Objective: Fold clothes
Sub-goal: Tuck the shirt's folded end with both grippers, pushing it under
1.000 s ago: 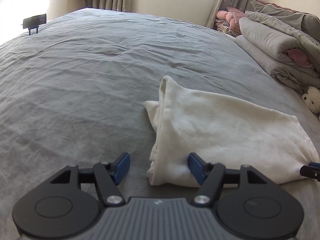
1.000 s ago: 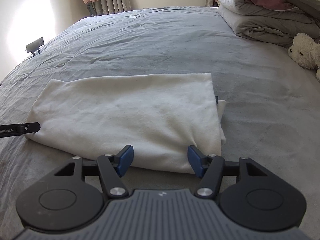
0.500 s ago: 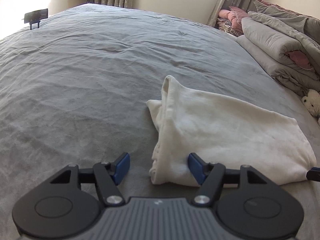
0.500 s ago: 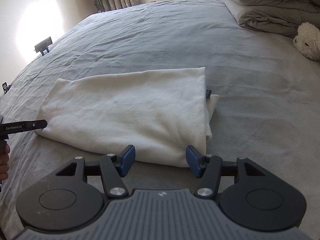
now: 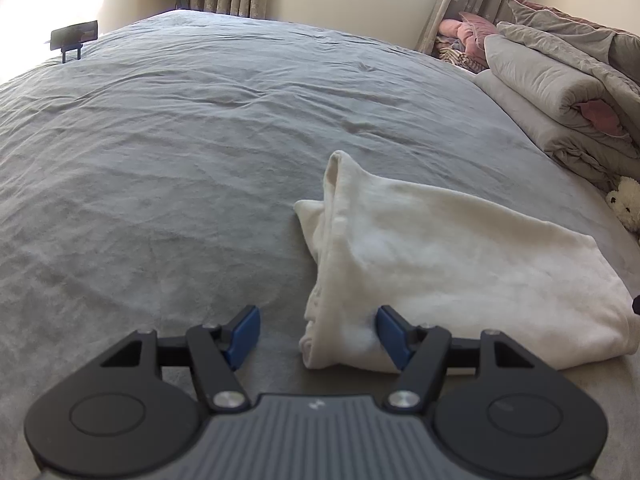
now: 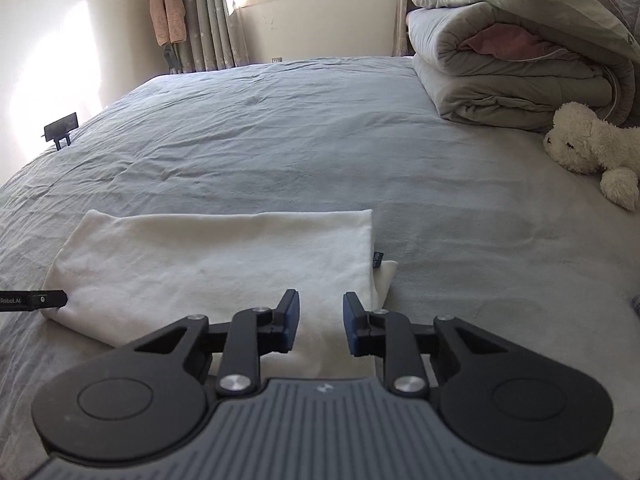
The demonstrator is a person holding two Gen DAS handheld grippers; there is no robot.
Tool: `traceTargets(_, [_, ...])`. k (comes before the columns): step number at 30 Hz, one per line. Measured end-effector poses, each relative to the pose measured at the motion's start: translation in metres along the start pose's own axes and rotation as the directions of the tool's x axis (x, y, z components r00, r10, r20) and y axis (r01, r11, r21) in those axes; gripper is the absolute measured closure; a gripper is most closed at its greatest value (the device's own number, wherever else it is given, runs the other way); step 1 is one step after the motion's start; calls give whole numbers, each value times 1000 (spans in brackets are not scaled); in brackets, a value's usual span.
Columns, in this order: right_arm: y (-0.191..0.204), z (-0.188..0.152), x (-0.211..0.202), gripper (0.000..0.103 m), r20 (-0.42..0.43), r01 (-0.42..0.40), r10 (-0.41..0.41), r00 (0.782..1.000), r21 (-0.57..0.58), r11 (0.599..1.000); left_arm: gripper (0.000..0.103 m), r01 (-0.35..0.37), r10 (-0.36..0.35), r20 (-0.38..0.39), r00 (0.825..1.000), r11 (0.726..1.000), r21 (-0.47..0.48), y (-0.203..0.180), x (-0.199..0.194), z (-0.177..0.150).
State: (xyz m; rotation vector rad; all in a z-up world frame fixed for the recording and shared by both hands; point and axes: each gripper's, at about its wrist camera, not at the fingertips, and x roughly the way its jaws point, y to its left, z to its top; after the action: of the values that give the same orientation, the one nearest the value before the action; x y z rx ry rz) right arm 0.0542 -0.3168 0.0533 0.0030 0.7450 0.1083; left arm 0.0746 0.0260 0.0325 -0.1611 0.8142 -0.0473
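Bedtop: right tool (image 6: 321,327) closing over garment (image 6: 208,264)

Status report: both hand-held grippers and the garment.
Left hand-held gripper open at white garment corner. Right hand-held gripper closing over its near edge. Nothing in the way.

left claw (image 5: 318,332): black arms, blue pads | right claw (image 6: 321,322): same, silver screws

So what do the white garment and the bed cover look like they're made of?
White garment: soft, matte, faintly fuzzy nap, thick rounded folds; looks like fleece or brushed cotton. Bed cover: thin grey woven cloth, matte, with fine sharp creases; probably cotton.
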Motion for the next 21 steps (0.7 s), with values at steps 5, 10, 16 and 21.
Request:
traceTargets(5, [8,-13,25,80,-78,74,-82,994,-104,992,35,0,0,-3,1000,1000,4,1,0,0])
traceTargets(10, [7,-14,24,80,-76,78,-85,993,-100,992,35,6,-6,-12,1000,1000,-6,3,1,1])
traceTargets(16, [9,-9,16,80,-50,94,-99,994,-93,991,35,14,-14,-24,1000,1000,-22,6,0,4])
traceTargets(21, [3,-11,20,64,-60,131,-136,989,-77,988,35,12,-13,-31,999,1000,-22,6,0,5])
